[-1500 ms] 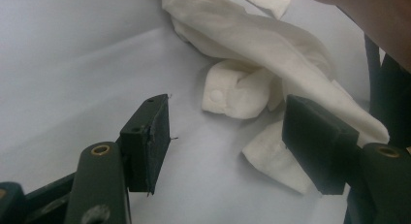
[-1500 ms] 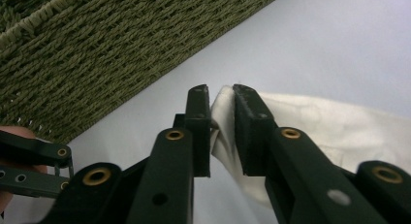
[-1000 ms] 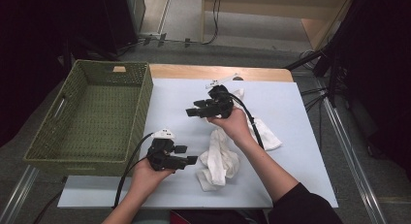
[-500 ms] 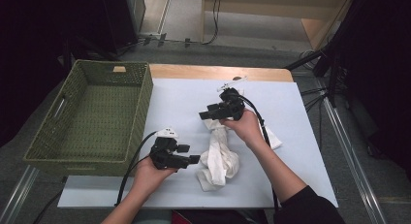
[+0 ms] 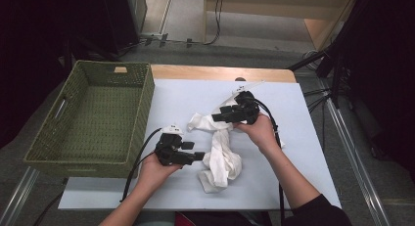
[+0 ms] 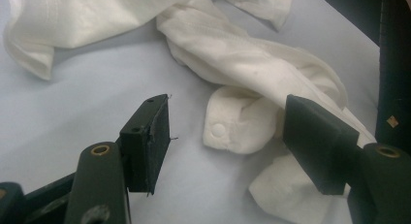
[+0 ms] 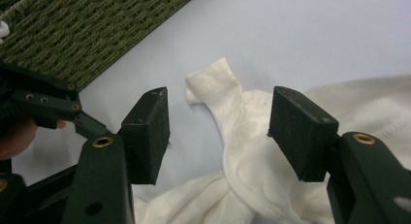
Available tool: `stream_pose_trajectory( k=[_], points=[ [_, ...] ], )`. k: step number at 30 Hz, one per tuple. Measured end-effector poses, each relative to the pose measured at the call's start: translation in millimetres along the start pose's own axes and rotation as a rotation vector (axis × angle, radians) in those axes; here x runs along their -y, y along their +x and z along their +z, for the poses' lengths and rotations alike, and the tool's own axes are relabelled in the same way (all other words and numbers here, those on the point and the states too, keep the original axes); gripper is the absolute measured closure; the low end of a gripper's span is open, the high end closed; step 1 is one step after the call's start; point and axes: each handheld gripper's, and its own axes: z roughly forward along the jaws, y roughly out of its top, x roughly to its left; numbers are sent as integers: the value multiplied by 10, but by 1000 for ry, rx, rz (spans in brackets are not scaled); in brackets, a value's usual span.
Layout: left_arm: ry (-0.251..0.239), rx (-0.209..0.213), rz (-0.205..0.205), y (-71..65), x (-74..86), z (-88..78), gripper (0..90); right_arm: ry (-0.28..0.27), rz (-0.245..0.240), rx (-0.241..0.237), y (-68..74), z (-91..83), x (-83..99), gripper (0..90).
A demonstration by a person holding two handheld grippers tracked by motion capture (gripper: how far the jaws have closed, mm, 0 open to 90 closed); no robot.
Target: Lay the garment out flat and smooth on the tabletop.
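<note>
White garment now lies spread toward the basket-side edge; we have carried the right gripper, jaws released, over its sleeve, with the left gripper released beside its cuff.

It looks like a lab or recording studio. Black curtains hang around a table covered in pale sheet, cables run over the grey floor, and a stand's legs splay beside it.
</note>
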Motion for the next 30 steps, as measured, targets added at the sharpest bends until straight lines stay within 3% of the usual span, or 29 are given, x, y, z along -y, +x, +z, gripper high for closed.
stream_pose_trajectory(
  k=[14, 20, 22, 26, 30],
  points=[
    [-7, 12, 3, 74, -270, 155, 312, -27, 40, 38, -133, -261, 322, 376],
    [2, 19, 2, 93, -372, 218, 311, -34, 52, 62, -189, -355, 456, 334],
    [5, 16, 1, 96, -401, 246, 277, -36, 58, 70, -207, -386, 496, 328],
    [22, -3, 24, 112, -457, 281, 277, -41, 66, 84, -240, -439, 574, 327],
    [13, 0, 22, 143, -511, 303, 278, -42, 74, 96, -263, -481, 640, 327]
  ],
)
